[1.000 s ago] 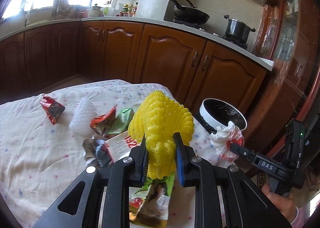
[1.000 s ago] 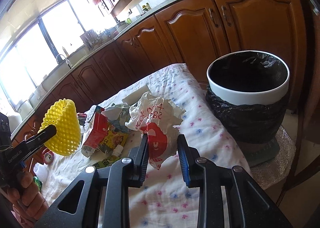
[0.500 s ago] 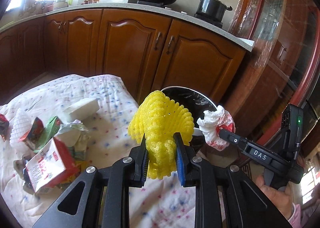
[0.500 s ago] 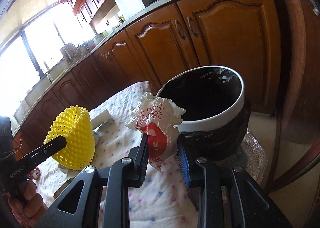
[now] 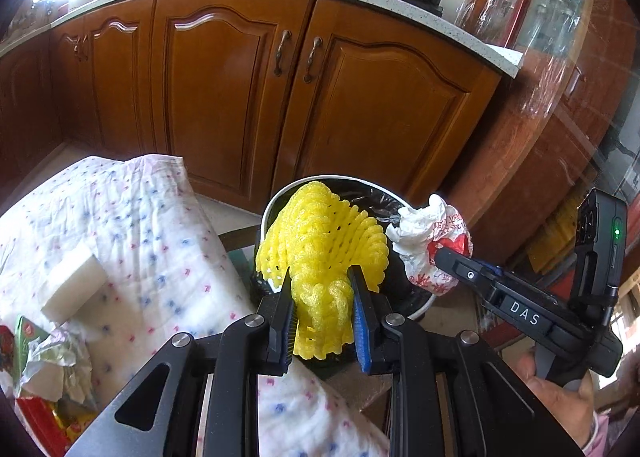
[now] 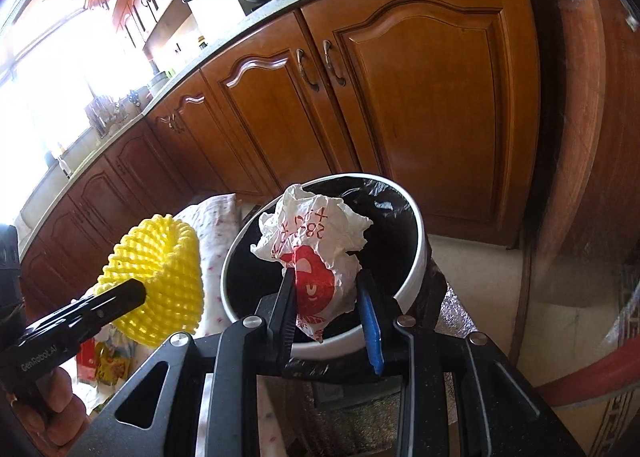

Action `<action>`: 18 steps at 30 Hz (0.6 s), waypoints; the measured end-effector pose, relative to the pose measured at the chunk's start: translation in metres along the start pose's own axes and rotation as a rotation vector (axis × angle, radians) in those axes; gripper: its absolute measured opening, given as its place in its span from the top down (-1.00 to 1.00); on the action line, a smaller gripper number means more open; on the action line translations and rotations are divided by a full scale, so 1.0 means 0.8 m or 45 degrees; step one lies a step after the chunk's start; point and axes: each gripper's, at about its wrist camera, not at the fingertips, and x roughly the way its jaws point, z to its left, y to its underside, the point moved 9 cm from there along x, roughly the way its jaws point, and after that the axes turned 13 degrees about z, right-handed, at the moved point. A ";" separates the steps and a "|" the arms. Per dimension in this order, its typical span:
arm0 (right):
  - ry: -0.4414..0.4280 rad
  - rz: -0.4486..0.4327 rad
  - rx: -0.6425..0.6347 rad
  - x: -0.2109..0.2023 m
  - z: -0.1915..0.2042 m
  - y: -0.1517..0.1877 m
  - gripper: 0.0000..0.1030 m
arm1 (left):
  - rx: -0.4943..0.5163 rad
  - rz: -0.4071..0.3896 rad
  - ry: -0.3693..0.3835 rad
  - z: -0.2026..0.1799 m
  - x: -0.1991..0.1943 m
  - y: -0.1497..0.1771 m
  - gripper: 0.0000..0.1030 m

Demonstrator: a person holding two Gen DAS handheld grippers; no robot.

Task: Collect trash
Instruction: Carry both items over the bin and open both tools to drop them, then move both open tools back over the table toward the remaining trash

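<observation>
My left gripper (image 5: 322, 289) is shut on a yellow foam fruit net (image 5: 320, 253) and holds it over the near rim of the white trash bin (image 5: 269, 213) with its black liner. My right gripper (image 6: 326, 293) is shut on a crumpled white and red plastic bag (image 6: 316, 249), held above the bin's opening (image 6: 416, 257). The bag also shows in the left wrist view (image 5: 432, 241), and the net shows in the right wrist view (image 6: 160, 277) just left of the bin.
The table with a white dotted cloth (image 5: 140, 241) lies to the left of the bin. On it are a white sponge block (image 5: 74, 283) and crumpled wrappers (image 5: 44, 377). Wooden kitchen cabinets (image 5: 280, 97) stand behind the bin.
Both grippers have swung right from over the table to above the bin, each still holding its piece of trash. The bin is now directly below them.
</observation>
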 end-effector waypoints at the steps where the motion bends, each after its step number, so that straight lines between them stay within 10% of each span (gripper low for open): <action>1: 0.002 0.010 0.000 0.005 -0.002 -0.004 0.40 | -0.002 0.023 0.000 0.000 0.006 -0.001 0.56; 9: 0.044 0.098 0.007 0.041 -0.022 -0.022 0.37 | -0.027 0.129 -0.039 0.002 0.041 -0.006 0.49; 14: 0.042 0.125 0.028 0.051 -0.032 -0.022 0.10 | -0.064 0.136 0.010 -0.002 0.038 0.003 -0.14; 18: 0.021 0.122 0.041 0.049 -0.034 -0.020 -0.08 | -0.071 0.130 0.021 -0.005 0.027 0.013 -0.23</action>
